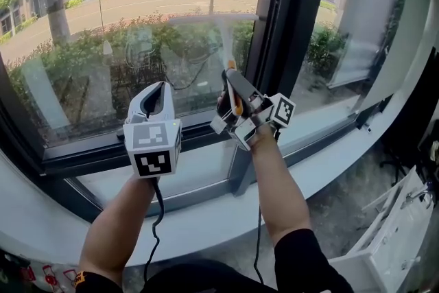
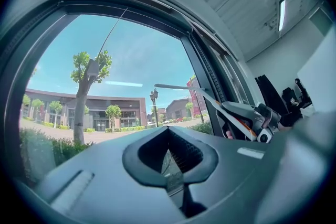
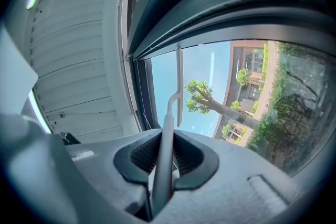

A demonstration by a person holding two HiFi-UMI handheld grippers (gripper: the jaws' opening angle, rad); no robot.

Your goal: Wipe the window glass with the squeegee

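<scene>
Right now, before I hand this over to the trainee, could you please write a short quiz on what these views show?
1. True or false: the left gripper holds the squeegee.
2. The squeegee's blade lies in front of: A) the left pane; B) the right pane; C) the sill.
3. Fill in: the right gripper is shut on the squeegee's ____.
Key: 1 false, its jaws hold nothing; 2 A; 3 handle.
</scene>
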